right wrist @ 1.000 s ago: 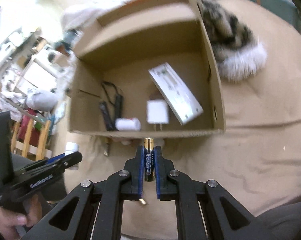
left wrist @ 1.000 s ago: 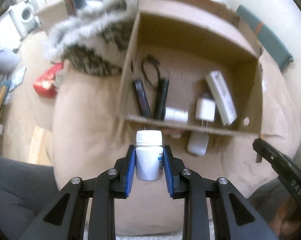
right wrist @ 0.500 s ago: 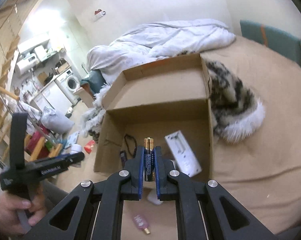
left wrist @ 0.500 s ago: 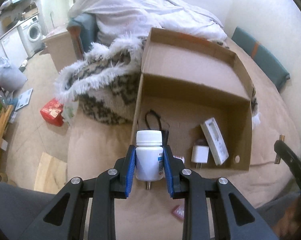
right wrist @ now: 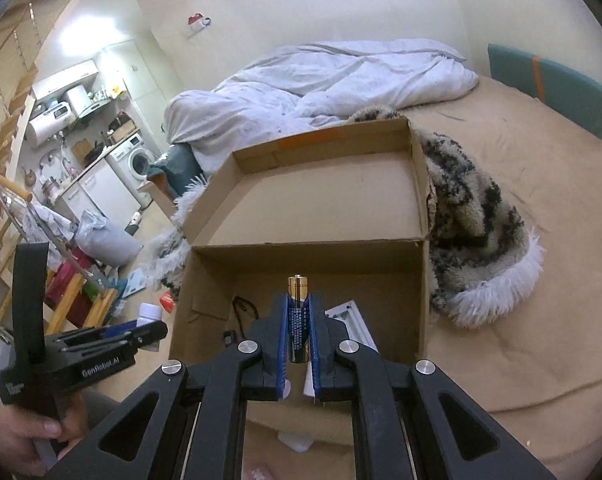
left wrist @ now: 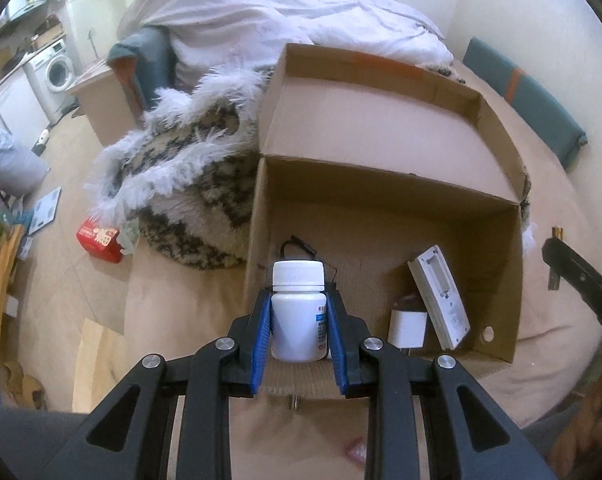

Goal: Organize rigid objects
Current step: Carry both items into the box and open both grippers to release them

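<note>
My left gripper [left wrist: 299,304] is shut on a white pill bottle [left wrist: 298,312] with a ribbed cap, held upright above the near wall of the open cardboard box [left wrist: 381,196]. In the box lie a white charger plug [left wrist: 407,329], a white flat device [left wrist: 440,296] and a black cord [left wrist: 297,245]. My right gripper [right wrist: 298,300] is shut on a black and gold battery [right wrist: 297,318], upright over the same cardboard box [right wrist: 321,216]. The left gripper [right wrist: 139,330] with the bottle cap shows at the left of the right wrist view, held by a hand [right wrist: 17,440].
The box sits on a tan bed sheet [right wrist: 541,280]. A furry patterned blanket [left wrist: 189,184] lies against the box's side, a white duvet [right wrist: 321,80] behind it. A small pink item [left wrist: 355,450] lies on the sheet near me. Floor clutter and a washing machine [left wrist: 59,70] stand at the left.
Both grippers rose and pulled back from the box, each keeping its object. The view tilted up, so the box looks smaller and lower and the duvet and room behind came into sight.
</note>
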`<state>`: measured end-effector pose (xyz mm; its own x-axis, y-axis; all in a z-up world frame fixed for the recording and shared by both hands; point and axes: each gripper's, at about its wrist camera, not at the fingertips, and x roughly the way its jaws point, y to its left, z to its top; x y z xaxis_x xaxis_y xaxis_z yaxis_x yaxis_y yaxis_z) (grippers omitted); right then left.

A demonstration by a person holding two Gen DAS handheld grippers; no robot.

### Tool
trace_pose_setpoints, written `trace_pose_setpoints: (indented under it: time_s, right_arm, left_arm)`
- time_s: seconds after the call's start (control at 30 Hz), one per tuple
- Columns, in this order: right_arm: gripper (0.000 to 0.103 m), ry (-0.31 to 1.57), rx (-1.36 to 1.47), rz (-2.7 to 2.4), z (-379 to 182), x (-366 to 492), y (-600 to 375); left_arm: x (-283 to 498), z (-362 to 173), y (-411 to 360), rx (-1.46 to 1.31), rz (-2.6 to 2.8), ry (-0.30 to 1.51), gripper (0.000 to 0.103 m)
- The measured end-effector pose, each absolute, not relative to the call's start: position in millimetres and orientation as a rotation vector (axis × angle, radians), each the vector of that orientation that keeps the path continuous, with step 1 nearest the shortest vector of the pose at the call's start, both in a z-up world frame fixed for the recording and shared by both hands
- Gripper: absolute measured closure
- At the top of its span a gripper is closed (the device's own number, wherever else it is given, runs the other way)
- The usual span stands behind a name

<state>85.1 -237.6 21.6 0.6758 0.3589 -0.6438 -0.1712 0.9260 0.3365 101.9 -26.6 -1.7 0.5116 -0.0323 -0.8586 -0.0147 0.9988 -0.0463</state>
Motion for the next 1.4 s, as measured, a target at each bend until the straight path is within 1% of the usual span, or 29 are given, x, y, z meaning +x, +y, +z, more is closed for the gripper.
trace_pose_setpoints:
  time_s: [0.13,0.23,0.33,0.4,0.67,0.8,1.2,1.4]
  right_arm:
    - [0.093,0.793,0.266,0.301,11,100,-236]
    - [0.093,0.804,0.281,0.292,-4,104,-239]
    - [0.093,0.888,0.332,0.268,-25,110,-243]
    - [0.093,0.918,0.302,0.266,-31,113,-239]
    - [0.093,1.062,0.269,0.296,-62,127,-217]
    - [0.093,1.108,0.241,0.309,-73,129,-208]
    - [0.093,1.217,0.239,0.266,-97,136,-208]
    - [0.093,1.236,0.239,0.248,-103,137,-206]
  left_arm:
    - [116,-8,-37,-0.020,-0.030,1.021,0.079]
    - [119,-25,-39,-0.041,-0.063,1.028,0.079]
    - [122,-43,-39,-0.034,-0.053,1.059,0.079]
    - [125,-50,-39,-0.041,-0.057,1.079,0.079]
    - [126,-54,-47,0.013,-0.068,1.043,0.079]
    - [130,-59,-46,0.019,-0.066,1.057,0.079]
    - [135,-74,-48,0.033,-0.059,1.110,0.079]
    - [134,-80,-51,0.048,-0.058,1.124,0.079]
